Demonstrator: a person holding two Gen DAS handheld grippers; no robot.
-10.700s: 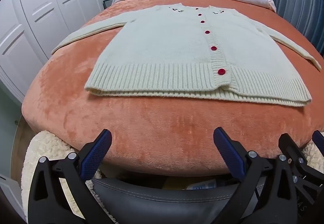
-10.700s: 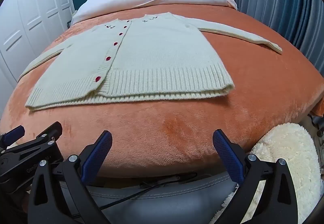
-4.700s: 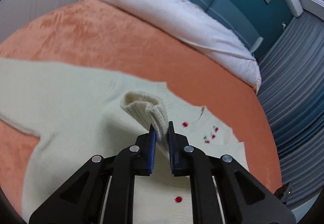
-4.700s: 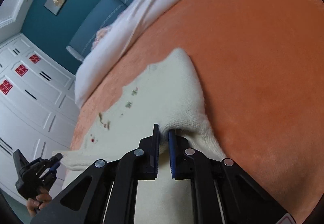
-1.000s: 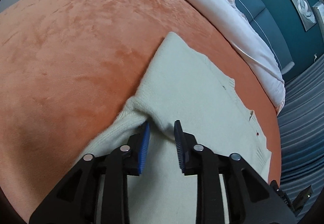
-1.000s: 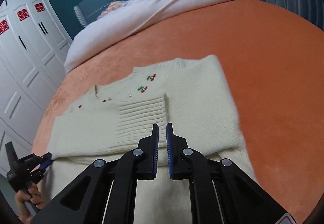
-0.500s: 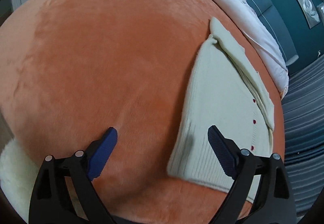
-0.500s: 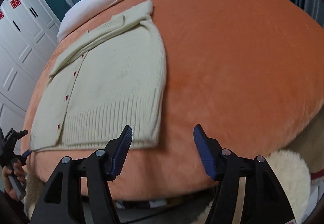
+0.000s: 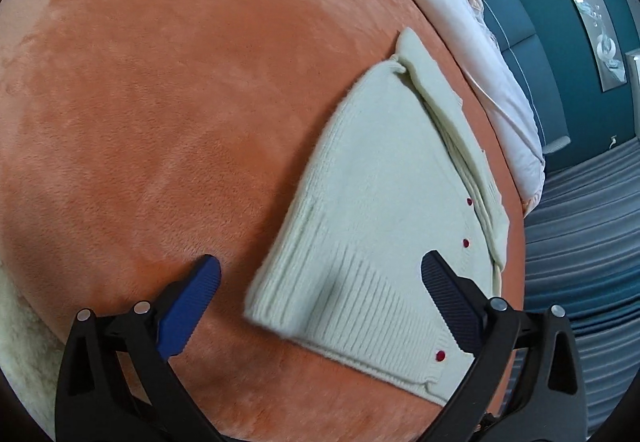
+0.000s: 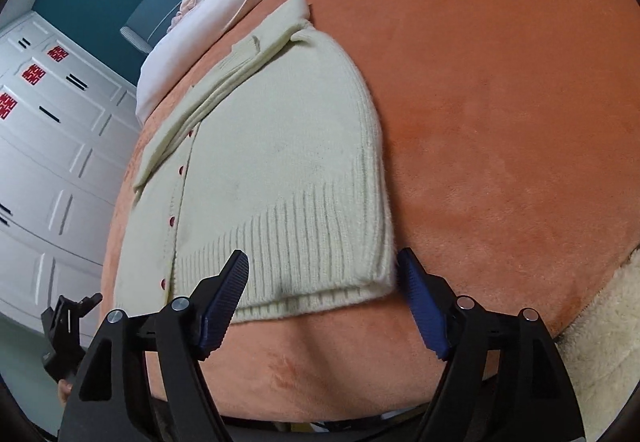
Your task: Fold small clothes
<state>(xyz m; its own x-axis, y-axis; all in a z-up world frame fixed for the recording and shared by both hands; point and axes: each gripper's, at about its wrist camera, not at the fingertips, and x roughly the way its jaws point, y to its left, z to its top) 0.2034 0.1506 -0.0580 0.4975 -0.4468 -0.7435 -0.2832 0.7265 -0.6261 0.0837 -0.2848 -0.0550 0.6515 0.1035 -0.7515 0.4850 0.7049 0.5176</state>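
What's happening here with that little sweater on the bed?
A person is folding a small cream cardigan on an orange blanket, using a hand-held gripper in each hand. Both sleeves are already folded in across the top. The left gripper and the right gripper have just been opening; both now stand open at the ribbed hem, one at each bottom corner, pressing on nothing. The body itself is not yet folded.

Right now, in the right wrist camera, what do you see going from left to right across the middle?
White wardrobe doors → row of red buttons → cream cardigan → orange blanket.
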